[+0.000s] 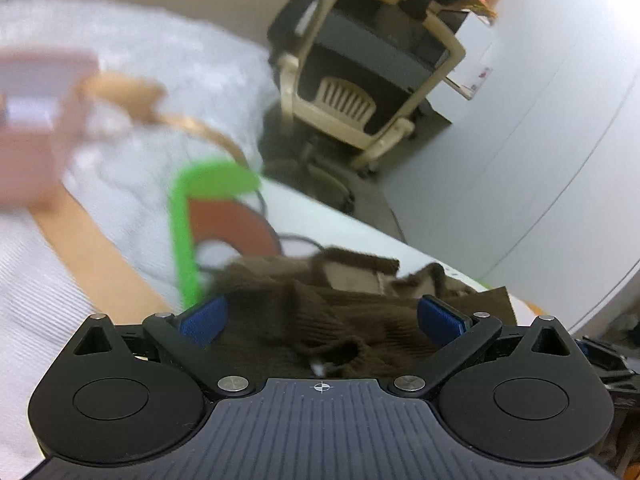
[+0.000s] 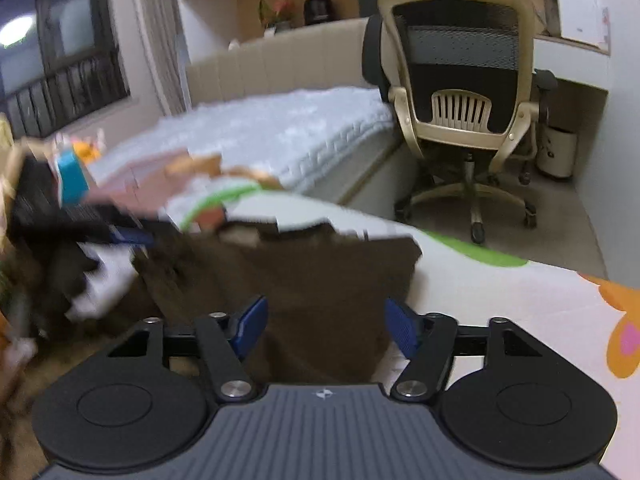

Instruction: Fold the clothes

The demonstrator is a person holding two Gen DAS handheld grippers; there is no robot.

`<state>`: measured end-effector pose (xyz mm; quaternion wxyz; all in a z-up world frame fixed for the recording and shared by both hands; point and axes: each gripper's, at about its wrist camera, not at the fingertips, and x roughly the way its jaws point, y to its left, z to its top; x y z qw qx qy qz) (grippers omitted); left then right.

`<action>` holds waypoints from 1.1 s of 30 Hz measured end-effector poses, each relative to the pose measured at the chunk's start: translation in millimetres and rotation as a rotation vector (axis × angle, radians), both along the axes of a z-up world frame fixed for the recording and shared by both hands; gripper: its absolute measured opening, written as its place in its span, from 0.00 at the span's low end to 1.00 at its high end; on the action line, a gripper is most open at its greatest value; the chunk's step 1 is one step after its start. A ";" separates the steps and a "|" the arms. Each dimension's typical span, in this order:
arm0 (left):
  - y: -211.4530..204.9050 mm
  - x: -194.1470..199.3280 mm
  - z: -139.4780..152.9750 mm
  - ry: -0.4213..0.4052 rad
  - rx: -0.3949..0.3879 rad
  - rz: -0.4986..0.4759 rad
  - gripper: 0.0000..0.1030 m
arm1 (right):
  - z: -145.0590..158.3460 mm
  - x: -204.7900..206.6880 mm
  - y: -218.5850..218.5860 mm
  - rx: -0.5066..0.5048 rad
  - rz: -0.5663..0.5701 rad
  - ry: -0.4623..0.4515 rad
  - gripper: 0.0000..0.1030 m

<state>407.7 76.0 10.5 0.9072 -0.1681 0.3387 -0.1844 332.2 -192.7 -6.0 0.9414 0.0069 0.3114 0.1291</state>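
Observation:
A dark brown knitted garment [image 1: 320, 320] lies crumpled on a white patterned table cover [image 1: 360, 236]. My left gripper [image 1: 322, 318] is open, its blue pads [image 1: 206, 320] spread wide on either side of the bunched knit. In the right wrist view the same brown garment [image 2: 304, 272] lies flatter, with a straight edge at its right side. My right gripper [image 2: 326, 326] is also open just above it, with blue pads [image 2: 252, 326] apart over the cloth. The left gripper [image 2: 120, 236] shows as a blurred dark shape at the garment's far left.
A beige and black office chair [image 2: 460, 92] stands beyond the table, beside a bed with a white quilted mattress [image 2: 288, 132]. A person's blurred sleeve and forearm [image 1: 92, 248] cross the left wrist view. The cover carries green and orange prints [image 2: 624, 336]. A small bin [image 2: 558, 152] sits by the wall.

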 end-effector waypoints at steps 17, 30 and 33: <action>-59.7 -22.8 -2.5 0.044 0.182 0.095 0.71 | 8.8 -17.6 27.9 0.000 0.080 -0.071 0.55; -33.6 -68.1 -5.2 0.004 0.349 0.052 0.28 | -13.0 7.8 48.9 -0.024 0.120 0.008 0.55; -23.3 -70.2 -8.8 0.028 0.339 0.055 0.39 | -30.4 15.0 48.5 -0.045 0.123 0.079 0.55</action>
